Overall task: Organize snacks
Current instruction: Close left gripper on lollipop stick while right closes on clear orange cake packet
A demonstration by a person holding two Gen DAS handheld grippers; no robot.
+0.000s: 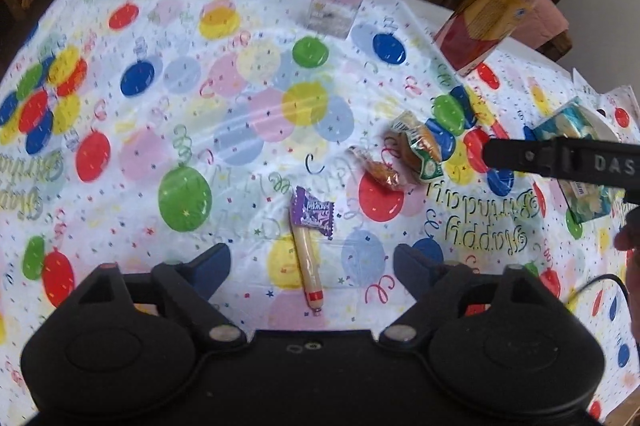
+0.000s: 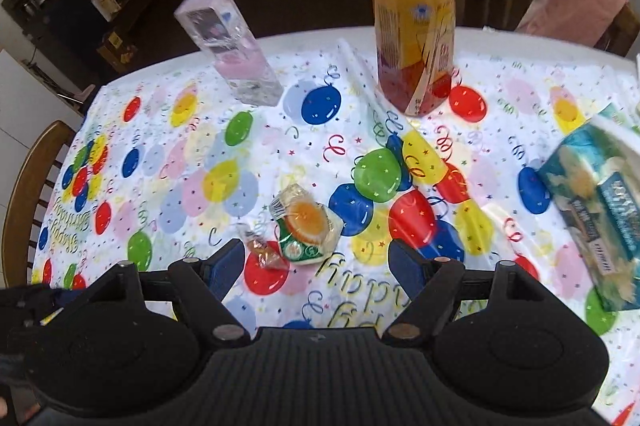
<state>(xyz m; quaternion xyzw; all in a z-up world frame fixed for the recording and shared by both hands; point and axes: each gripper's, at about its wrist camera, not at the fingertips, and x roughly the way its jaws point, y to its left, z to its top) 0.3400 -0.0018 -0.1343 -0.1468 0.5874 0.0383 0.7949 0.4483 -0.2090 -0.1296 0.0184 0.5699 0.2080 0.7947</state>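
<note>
- Risk first, as a judgement: the left gripper [image 1: 312,260] hangs with its jaws spread wide on either side of the sausage stick [image 1: 309,268]; closing too high would pinch only the loose purple wrapper [image 1: 312,211] and let the stick swing or slip.
- Right gripper [image 2: 316,260] is likewise spread and holds nothing; the small amber candy [image 2: 262,252] sits just beside its left finger, so a careless descent could knock it away.
- Crinkly film on the round orange-topped snack [image 2: 308,224] looks slick, and the plastic tablecloth [image 1: 240,105] may bunch under a dragging fingertip.
- Taking the round snack as landmark: the amber candy touches or nearly touches its near-left edge, the sausage stick lies nearer the left gripper, well apart from it.
- Beyond the round snack stand a clear pink-filled container [image 2: 232,53] and a tall orange-and-yellow jar [image 2: 414,25]; a teal snack box [image 2: 596,209] lies far to its right.
- Sausage stick looks pale, slim, red-banded at the near tip.
</note>
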